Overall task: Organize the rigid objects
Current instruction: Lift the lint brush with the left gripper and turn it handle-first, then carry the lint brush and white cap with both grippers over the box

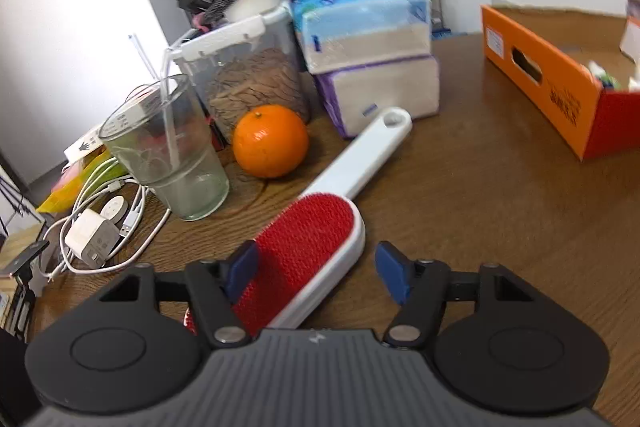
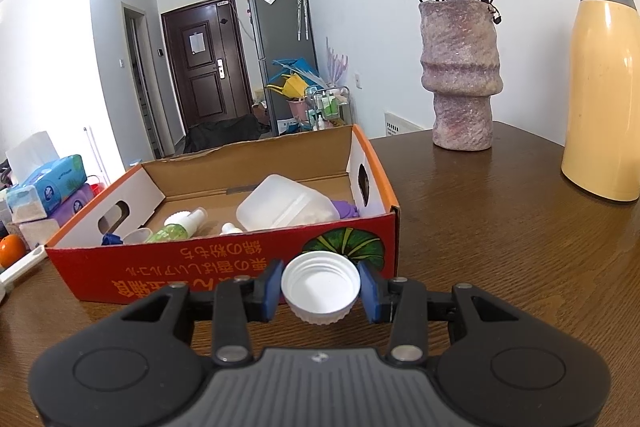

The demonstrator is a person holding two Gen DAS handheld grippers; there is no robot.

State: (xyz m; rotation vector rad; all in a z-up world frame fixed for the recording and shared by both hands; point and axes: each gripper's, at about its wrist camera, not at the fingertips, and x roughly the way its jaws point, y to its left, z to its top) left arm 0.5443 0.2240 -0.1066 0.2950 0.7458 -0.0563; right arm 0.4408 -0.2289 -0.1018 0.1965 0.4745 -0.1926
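Observation:
A lint brush point(image 1: 308, 231) with a red pad and a white handle lies slanted on the wooden table point(image 1: 460, 207). My left gripper point(image 1: 316, 263) straddles its red end. The left pad touches the brush, while the right pad stands apart from its white rim, so the gripper is open. In the right wrist view my right gripper point(image 2: 320, 283) is shut on a white bottle cap point(image 2: 320, 281), hollow side up, held just in front of the orange cardboard box point(image 2: 224, 267). The box holds a green spray bottle point(image 2: 176, 227), a translucent plastic tub point(image 2: 288, 205) and small items.
Left of the brush stand an orange point(image 1: 270, 141), a glass with a straw point(image 1: 168, 155), a clear lidded container point(image 1: 248, 75), stacked tissue packs point(image 1: 368, 39), and a charger with cables point(image 1: 94, 235). Right of the box stand a vase of roses point(image 2: 460, 75) and a yellow thermos point(image 2: 604, 87).

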